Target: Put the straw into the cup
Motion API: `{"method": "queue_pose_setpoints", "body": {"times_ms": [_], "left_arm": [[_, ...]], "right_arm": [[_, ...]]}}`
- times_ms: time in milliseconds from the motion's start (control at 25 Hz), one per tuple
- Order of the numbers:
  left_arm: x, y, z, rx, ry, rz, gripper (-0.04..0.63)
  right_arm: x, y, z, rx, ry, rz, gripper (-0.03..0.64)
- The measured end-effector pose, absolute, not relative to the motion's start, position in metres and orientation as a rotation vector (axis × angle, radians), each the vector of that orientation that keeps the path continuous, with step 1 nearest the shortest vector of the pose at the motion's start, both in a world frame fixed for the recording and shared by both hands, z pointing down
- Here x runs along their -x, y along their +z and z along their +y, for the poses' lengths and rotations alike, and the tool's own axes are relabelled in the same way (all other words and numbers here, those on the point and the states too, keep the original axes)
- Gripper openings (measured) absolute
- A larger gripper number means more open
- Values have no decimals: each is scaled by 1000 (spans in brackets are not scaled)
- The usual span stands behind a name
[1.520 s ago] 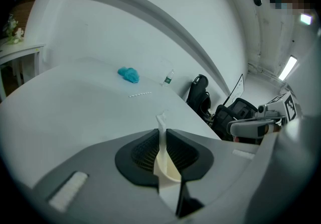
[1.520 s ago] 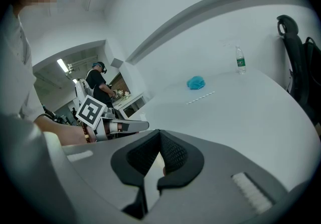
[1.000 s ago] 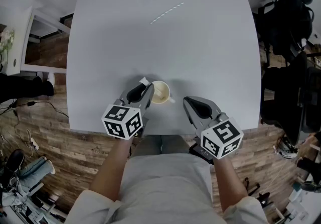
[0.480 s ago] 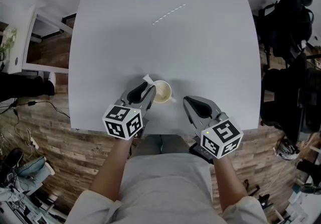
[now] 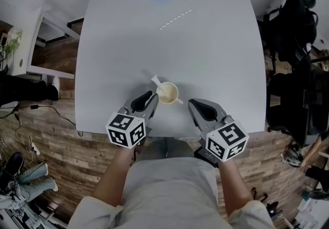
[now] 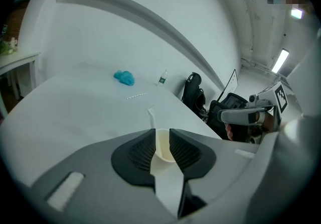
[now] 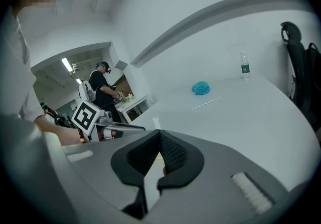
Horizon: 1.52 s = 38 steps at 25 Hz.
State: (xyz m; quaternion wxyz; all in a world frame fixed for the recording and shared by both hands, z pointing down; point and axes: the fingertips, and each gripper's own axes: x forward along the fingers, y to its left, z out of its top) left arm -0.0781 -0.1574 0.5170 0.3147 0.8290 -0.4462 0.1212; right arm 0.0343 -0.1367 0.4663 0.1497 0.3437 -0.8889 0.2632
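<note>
On the table we are hovering the left gripper, jaws apart though just closing somewhat, behind the ungripped cup. The right gripper is idling, pressed together, empty. The straw is lying far across, so we are facing that reach next.

Left gripper and right gripper are grey, black-padded.

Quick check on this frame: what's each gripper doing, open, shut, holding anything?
Left gripper: open, jaws have just been closing partway; the cup shows in the gap, no grip on it seen.
Right gripper: shut, nothing held.
</note>
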Motion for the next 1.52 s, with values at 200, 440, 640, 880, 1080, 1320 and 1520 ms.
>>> {"method": "queue_pose_setpoints", "body": {"times_ms": [200, 440, 640, 880, 1080, 1320, 1520], "left_arm": [[77, 498, -144, -2242, 314, -1148, 56], [80, 473, -127, -2302, 303, -1147, 23], [81, 452, -114, -2344, 287, -1141, 18], [78, 436, -101, -2353, 300, -1163, 18], [67, 431, -89, -2395, 351, -1146, 18], [67, 422, -83, -2419, 370, -1172, 18], [79, 413, -90, -2426, 368, -1212, 18]], "right_arm": [[-33, 454, -130, -1007, 727, -2572, 6], [-30, 437, -121, -1042, 693, -2601, 6], [-28, 425, -112, -1050, 669, -2618, 6], [-27, 416, -101, -1036, 663, -2630, 6], [-29, 412, -99, -1034, 646, -2635, 5], [-23, 406, -95, -999, 619, -2644, 5], [-18, 407, -92, -973, 609, -2641, 5]]}}
